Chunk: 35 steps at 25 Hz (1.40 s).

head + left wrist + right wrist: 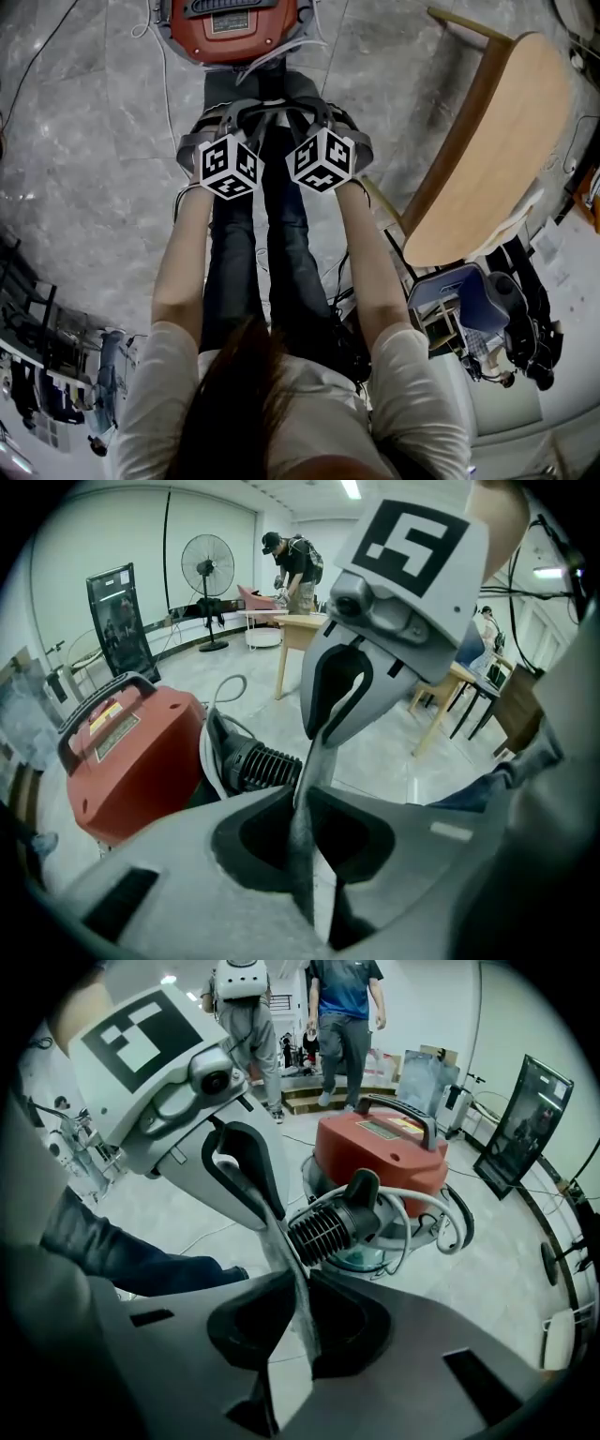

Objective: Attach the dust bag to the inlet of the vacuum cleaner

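The red vacuum cleaner (232, 23) stands on the grey floor just ahead of the person's feet, with its black ribbed hose cuff (328, 1229) facing me. The grey fabric dust bag (269, 94) hangs between both grippers. My left gripper (236, 120) is shut on a fold of the bag (302, 841). My right gripper (309, 116) is shut on another fold (292, 1293). The two grippers sit close side by side, angled steeply down in front of the vacuum (127, 752). In each gripper view the other gripper shows pinching the same strip of cloth. The vacuum's inlet is not visible.
A wooden table (487, 159) stands to the right, with chairs (469, 305) below it. White cable and hose loop around the vacuum's base (441, 1222). People stand at the far end of the room (342, 1016). A floor fan (207, 560) and a dark panel (117, 621) stand at the wall.
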Each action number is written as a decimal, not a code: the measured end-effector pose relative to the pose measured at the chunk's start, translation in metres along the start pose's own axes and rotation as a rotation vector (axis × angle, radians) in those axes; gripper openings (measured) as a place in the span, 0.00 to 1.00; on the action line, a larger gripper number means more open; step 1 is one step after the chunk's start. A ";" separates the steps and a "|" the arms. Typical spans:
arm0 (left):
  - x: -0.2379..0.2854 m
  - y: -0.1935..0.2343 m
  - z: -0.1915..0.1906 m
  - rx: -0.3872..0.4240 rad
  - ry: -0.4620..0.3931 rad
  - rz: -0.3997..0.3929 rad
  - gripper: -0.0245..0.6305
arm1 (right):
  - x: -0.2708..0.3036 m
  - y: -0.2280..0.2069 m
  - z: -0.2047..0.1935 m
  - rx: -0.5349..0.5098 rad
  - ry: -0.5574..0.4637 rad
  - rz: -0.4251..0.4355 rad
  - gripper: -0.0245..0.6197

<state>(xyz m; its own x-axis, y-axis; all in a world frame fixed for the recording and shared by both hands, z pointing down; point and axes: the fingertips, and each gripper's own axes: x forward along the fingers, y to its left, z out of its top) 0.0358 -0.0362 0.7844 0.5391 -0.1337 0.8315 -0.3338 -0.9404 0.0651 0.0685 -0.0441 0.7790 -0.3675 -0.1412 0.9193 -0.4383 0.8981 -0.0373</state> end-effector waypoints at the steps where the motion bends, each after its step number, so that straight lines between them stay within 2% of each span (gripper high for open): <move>1: 0.003 0.000 -0.002 0.002 -0.003 0.001 0.10 | 0.003 0.000 -0.001 0.005 0.002 -0.005 0.11; 11: -0.002 0.012 0.009 0.058 -0.045 0.069 0.10 | -0.002 -0.012 0.004 -0.007 -0.020 -0.069 0.11; 16: 0.003 0.013 0.013 0.064 -0.044 0.066 0.11 | 0.000 -0.018 0.000 0.038 -0.024 -0.076 0.11; 22: 0.009 0.020 0.018 0.114 -0.027 0.030 0.13 | 0.003 -0.023 -0.004 0.119 -0.033 -0.083 0.11; 24: 0.009 0.022 0.018 0.086 -0.039 0.027 0.13 | 0.004 -0.026 -0.003 0.128 -0.038 -0.086 0.11; 28: 0.005 0.027 0.011 -0.075 -0.077 0.079 0.13 | 0.006 -0.031 0.009 0.073 -0.030 -0.090 0.11; 30: 0.004 0.029 0.007 -0.130 -0.087 0.103 0.13 | 0.008 -0.033 0.014 0.024 -0.016 -0.084 0.12; 33: 0.004 0.029 0.005 -0.147 -0.085 0.113 0.13 | 0.010 -0.032 0.015 -0.008 -0.012 -0.073 0.12; 35: 0.005 0.030 0.006 -0.131 -0.077 0.109 0.14 | 0.010 -0.033 0.015 0.026 -0.032 -0.076 0.12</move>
<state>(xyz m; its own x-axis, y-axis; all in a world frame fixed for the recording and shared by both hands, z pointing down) 0.0329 -0.0673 0.7872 0.5506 -0.2608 0.7930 -0.4884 -0.8710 0.0527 0.0670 -0.0812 0.7841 -0.3578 -0.2222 0.9070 -0.4871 0.8731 0.0217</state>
